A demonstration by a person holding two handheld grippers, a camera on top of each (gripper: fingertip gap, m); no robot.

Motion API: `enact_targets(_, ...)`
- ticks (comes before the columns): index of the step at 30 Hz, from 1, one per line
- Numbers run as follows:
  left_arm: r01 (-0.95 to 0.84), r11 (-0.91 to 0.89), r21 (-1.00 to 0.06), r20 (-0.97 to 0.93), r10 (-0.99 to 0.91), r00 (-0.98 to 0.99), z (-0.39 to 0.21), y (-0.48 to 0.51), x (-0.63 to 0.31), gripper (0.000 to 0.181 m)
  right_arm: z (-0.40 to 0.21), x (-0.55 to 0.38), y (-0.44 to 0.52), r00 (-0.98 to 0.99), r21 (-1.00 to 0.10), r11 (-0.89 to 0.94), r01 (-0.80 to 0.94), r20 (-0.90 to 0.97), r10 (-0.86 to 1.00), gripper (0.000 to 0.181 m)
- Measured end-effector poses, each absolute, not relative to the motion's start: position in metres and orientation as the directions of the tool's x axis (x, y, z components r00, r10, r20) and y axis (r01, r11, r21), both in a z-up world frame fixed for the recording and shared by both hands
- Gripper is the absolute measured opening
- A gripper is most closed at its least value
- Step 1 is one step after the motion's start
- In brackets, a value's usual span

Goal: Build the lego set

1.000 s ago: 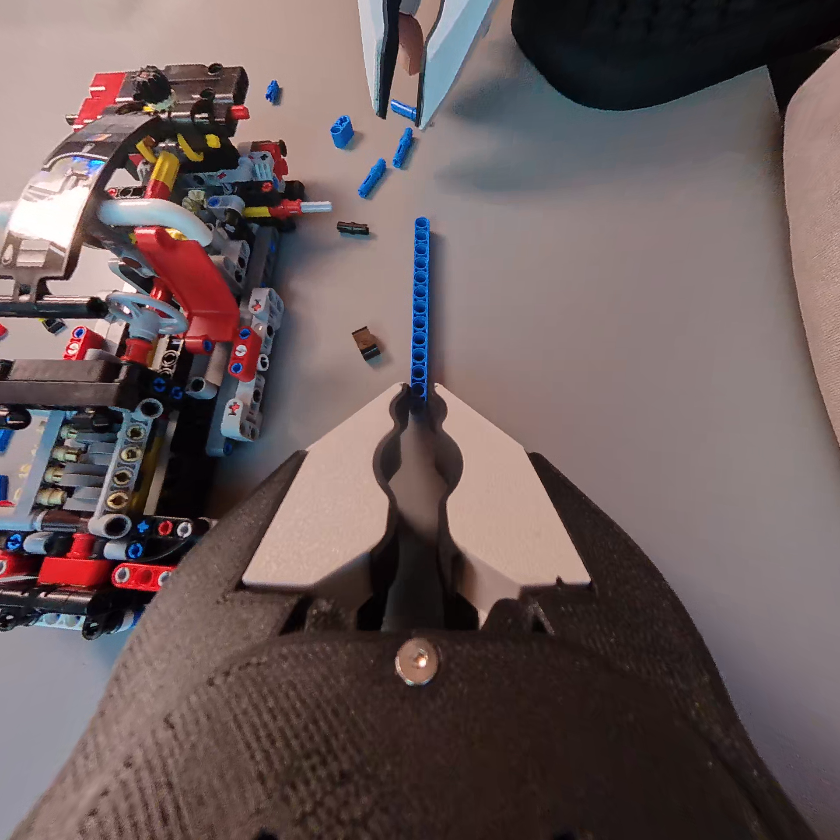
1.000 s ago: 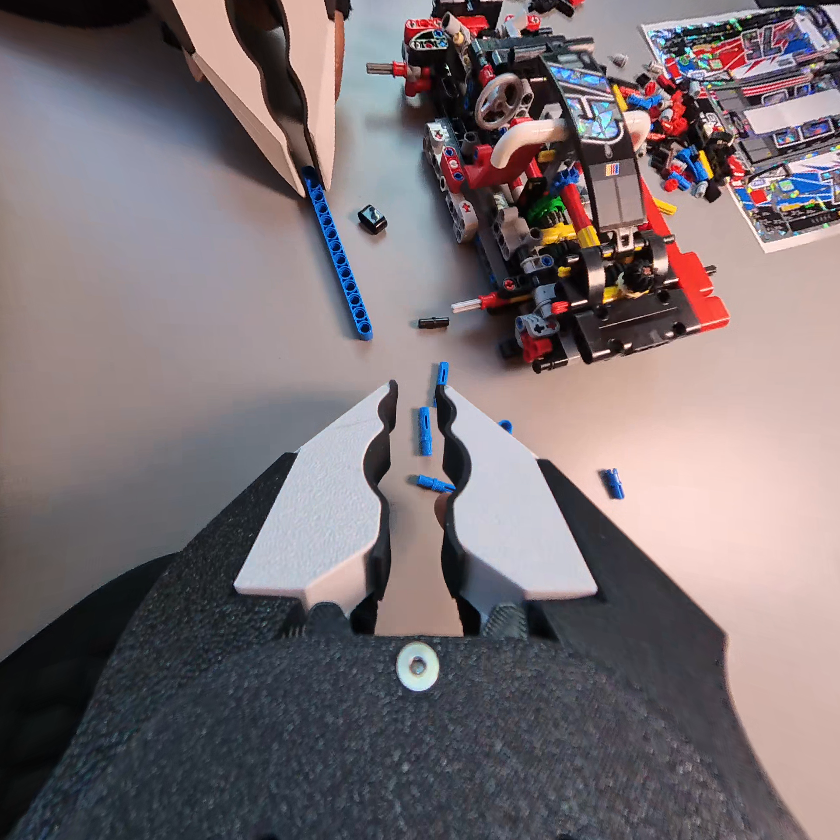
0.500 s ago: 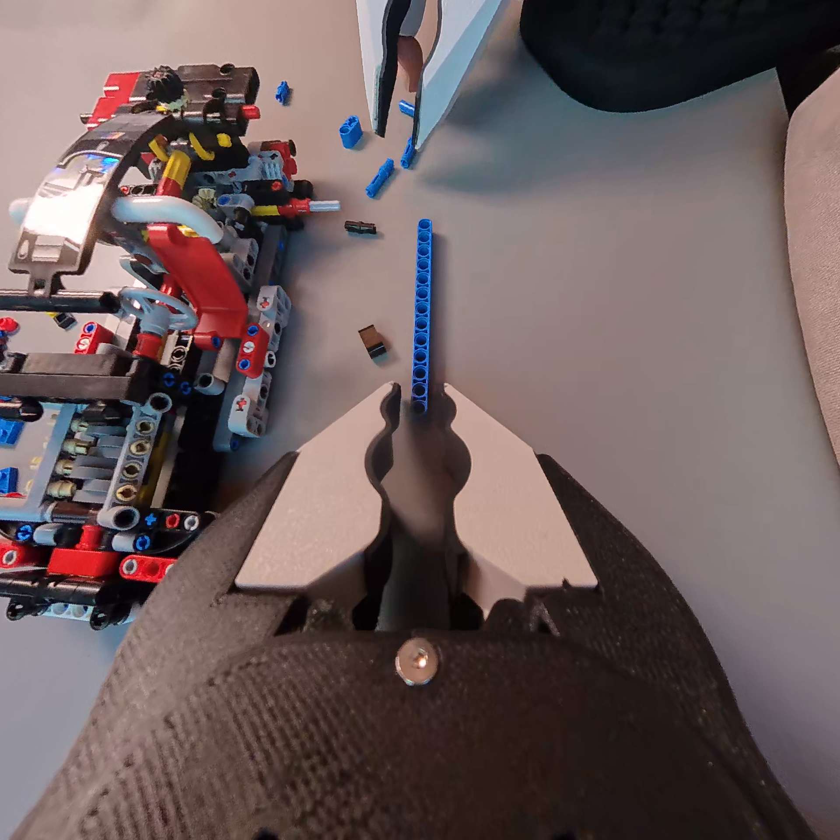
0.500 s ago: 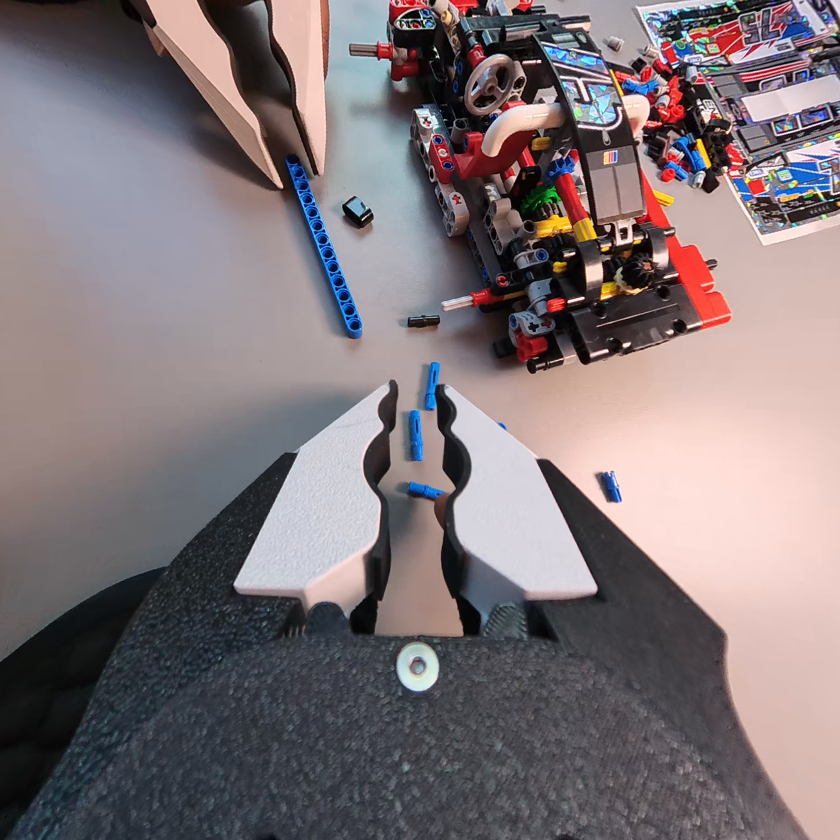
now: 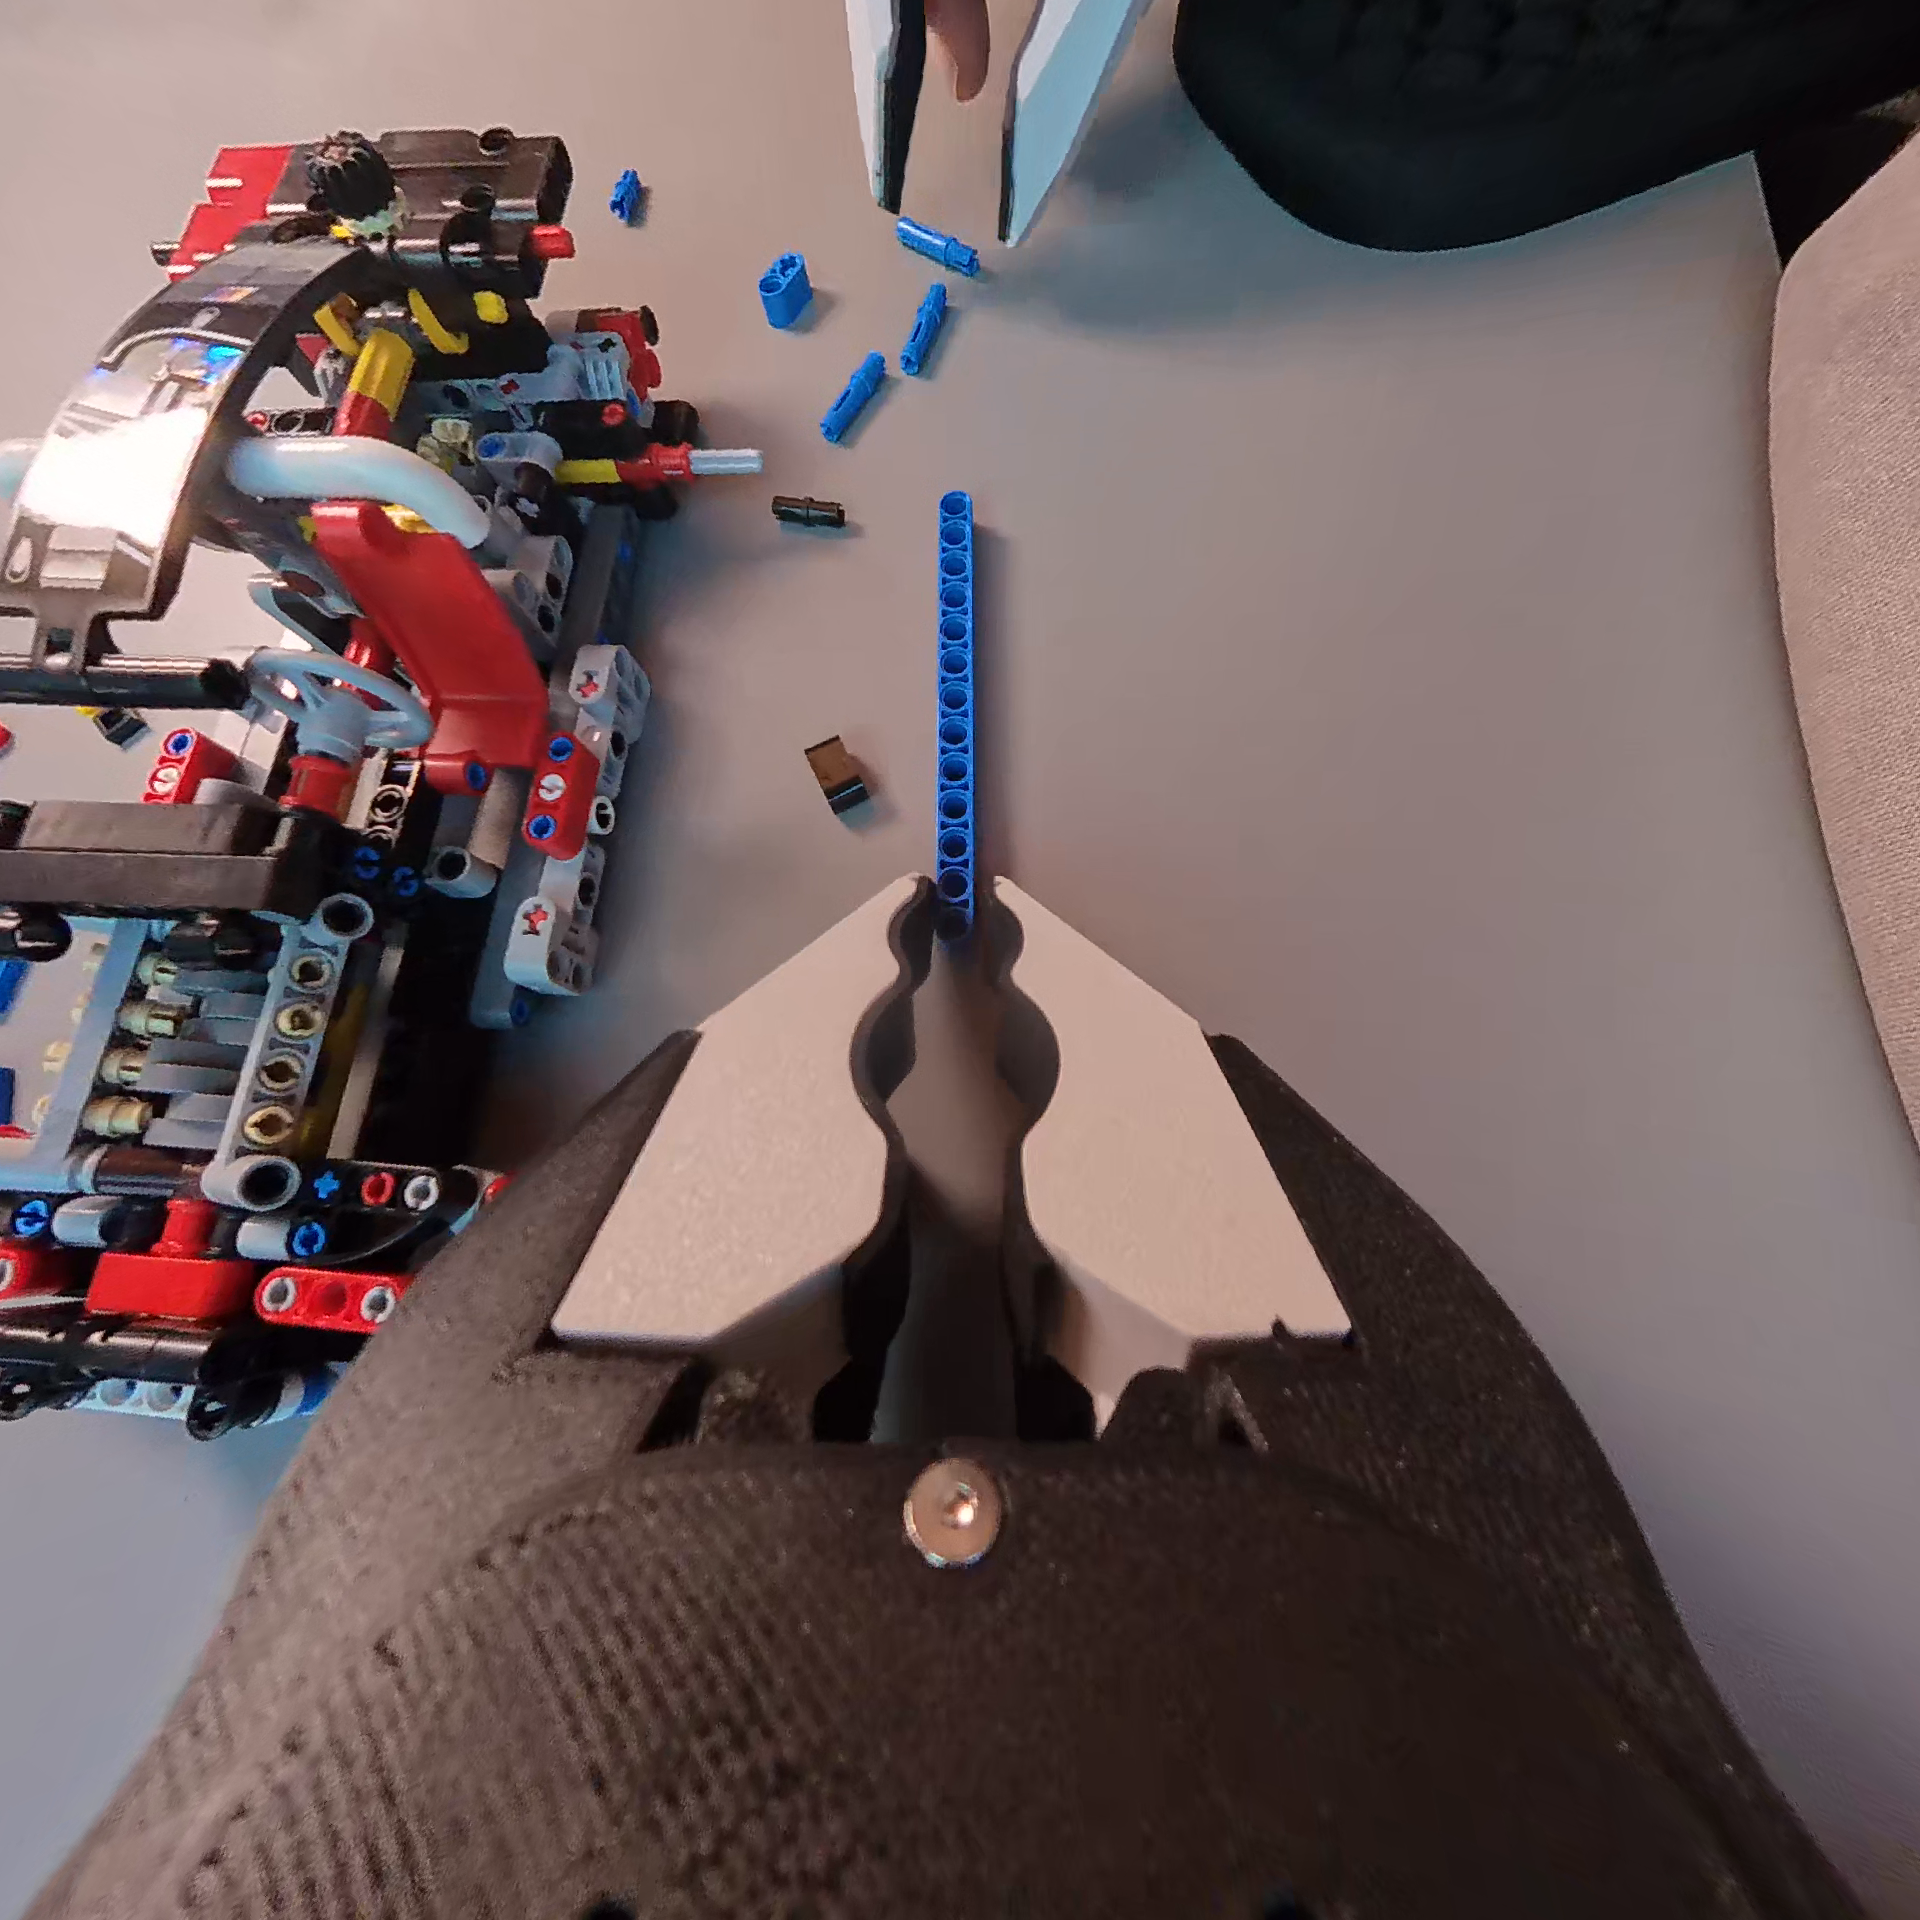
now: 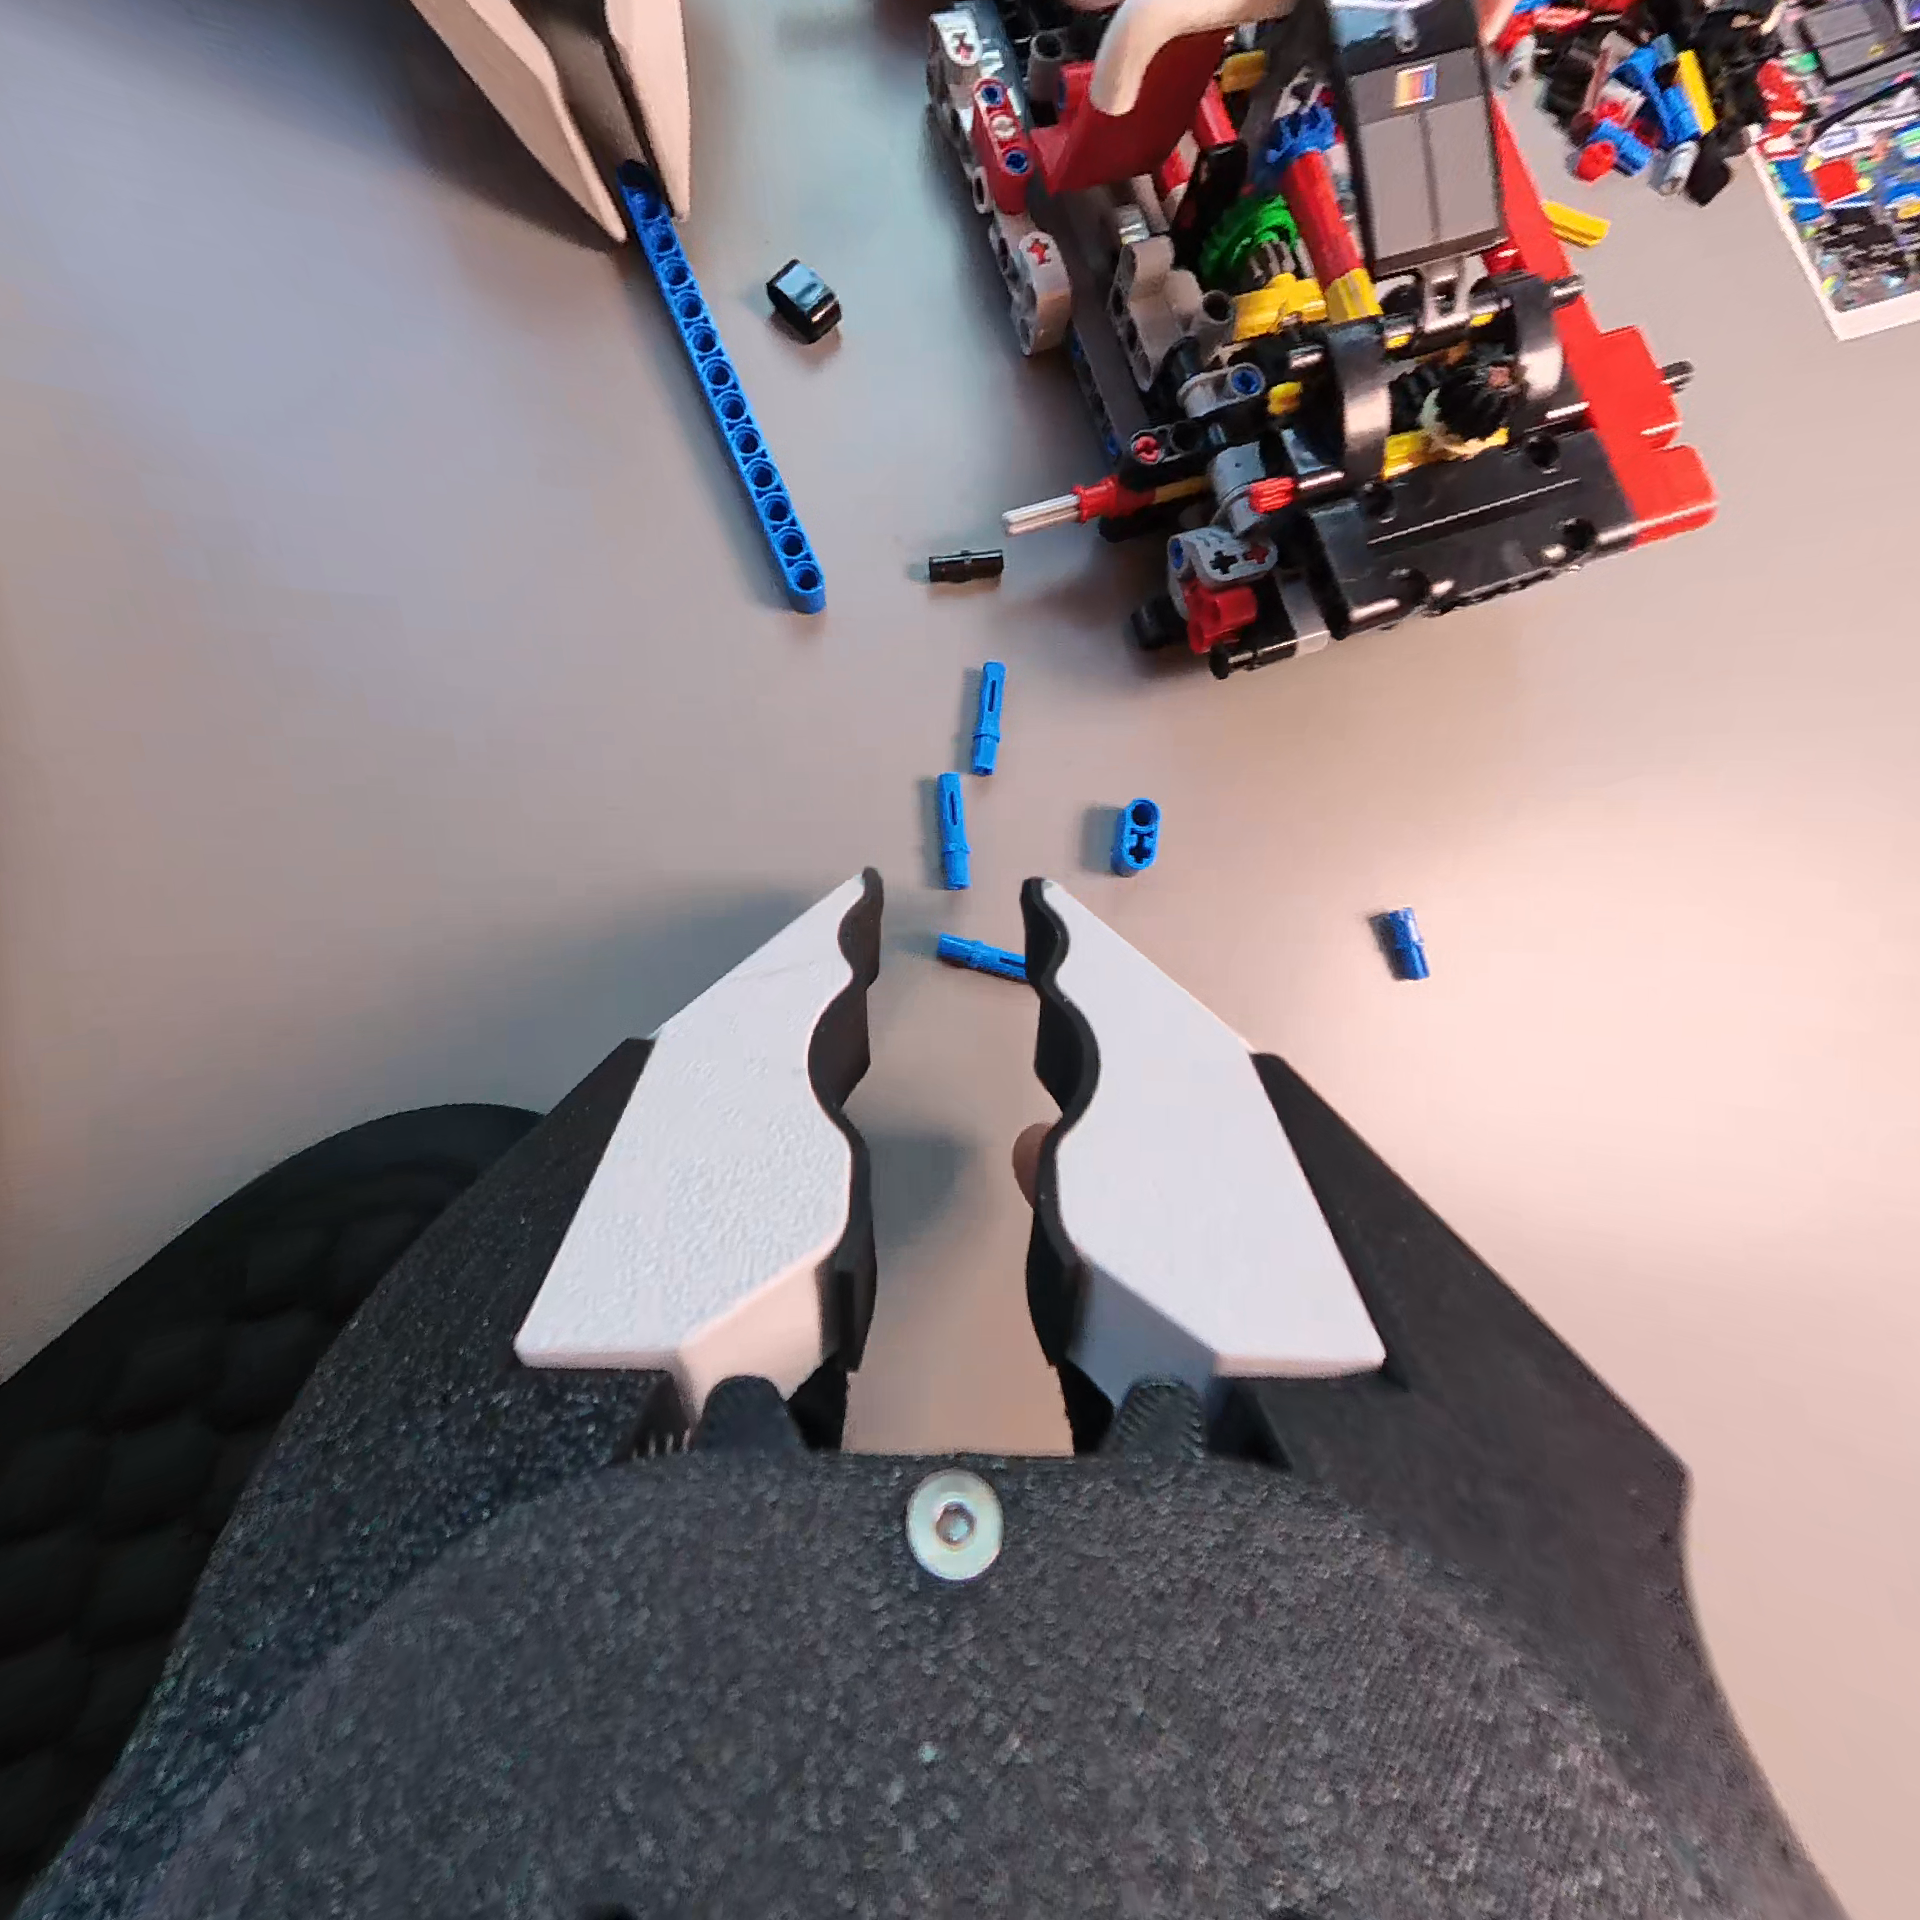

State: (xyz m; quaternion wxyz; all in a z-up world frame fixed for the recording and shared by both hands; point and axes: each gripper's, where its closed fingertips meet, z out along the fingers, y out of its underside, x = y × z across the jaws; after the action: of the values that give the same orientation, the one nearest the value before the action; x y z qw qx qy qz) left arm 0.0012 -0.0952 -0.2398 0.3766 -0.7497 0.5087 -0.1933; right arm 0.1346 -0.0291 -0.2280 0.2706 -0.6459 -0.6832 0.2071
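A long blue beam (image 5: 955, 686) lies flat on the grey table; it also shows in the right wrist view (image 6: 727, 395). My left gripper (image 5: 958, 894) is closed on its near end. A half-built lego car (image 5: 343, 727) stands to the left; the right wrist view shows it at upper right (image 6: 1351, 364). My right gripper (image 6: 953, 888) is open and empty. A short blue pin (image 6: 977, 954) lies crosswise on the table between its tips. Two more blue pins (image 6: 953, 831) (image 6: 987, 717) lie just ahead. The right gripper shows at the top of the left wrist view (image 5: 945, 208).
A blue connector (image 6: 1135, 836), another blue pin (image 6: 1403, 943), a black pin (image 6: 964, 566) and a small black piece (image 6: 802, 301) lie loose. A pile of loose parts (image 6: 1642, 94) and a sticker sheet (image 6: 1849, 208) are at far right. A grey cushion (image 5: 1849, 623) borders the table. Across from one pair of fingers to the other is roughly 15 cm.
My right gripper has drawn back from the pins and opened wider. My left gripper loosened around the beam's end half a second ago and has closed on it again.
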Motion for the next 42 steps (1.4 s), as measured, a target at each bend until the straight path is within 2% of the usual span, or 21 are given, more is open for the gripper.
enact_targets(5, -0.614, -0.197, -0.764, -0.091, -0.91, 0.406, -0.239, -0.096, 0.002, 0.006, -0.238, 0.127, -0.031, -0.052, -0.597, 0.111, 0.795, 0.115, 0.992, 0.018)
enact_targets(8, -0.615, -0.196, -0.764, -0.092, -0.91, 0.405, -0.24, -0.096, 0.002, 0.006, -0.242, 0.123, -0.035, -0.073, -0.571, 0.106, 0.814, 0.08, 0.994, 0.002)
enact_targets(11, -0.585, -0.205, -0.785, -0.065, -0.911, 0.406, -0.235, -0.097, 0.004, 0.012, -0.242, 0.122, -0.036, -0.095, -0.55, 0.127, 0.825, 0.086, 0.992, 0.001)
enact_targets(18, -0.301, -0.291, -0.908, 0.144, -0.892, 0.429, -0.193, -0.093, 0.015, 0.019, -0.201, 0.068, -0.072, -0.186, -0.759, 0.22, 0.613, 0.132, 0.974, 0.002)
enact_targets(23, -0.226, -0.329, -0.917, 0.234, -0.902, 0.362, -0.185, -0.102, 0.026, 0.022, -0.199, 0.036, -0.097, -0.28, -0.766, 0.321, 0.557, 0.191, 0.941, 0.002)
enact_targets(28, -0.297, -0.294, -0.908, 0.181, -0.918, 0.353, -0.193, -0.107, 0.028, 0.004, -0.196, 0.023, -0.105, -0.315, -0.779, 0.345, 0.523, 0.199, 0.928, 0.002)
enact_targets(30, -0.301, -0.288, -0.909, 0.173, -0.918, 0.356, -0.193, -0.107, 0.028, 0.003, -0.197, 0.023, -0.105, -0.316, -0.78, 0.345, 0.522, 0.199, 0.928, 0.002)
enact_targets(37, -0.264, -0.3, -0.916, 0.194, -0.911, 0.364, -0.188, -0.103, 0.026, 0.003, -0.191, 0.022, -0.102, -0.284, -0.826, 0.29, 0.483, 0.166, 0.944, 0.002)
enact_targets(42, -0.099, -0.333, -0.938, 0.278, -0.889, 0.364, -0.164, -0.095, 0.018, 0.003, -0.165, 0.015, -0.093, -0.196, -0.917, 0.187, 0.353, 0.123, 0.973, 0.002)
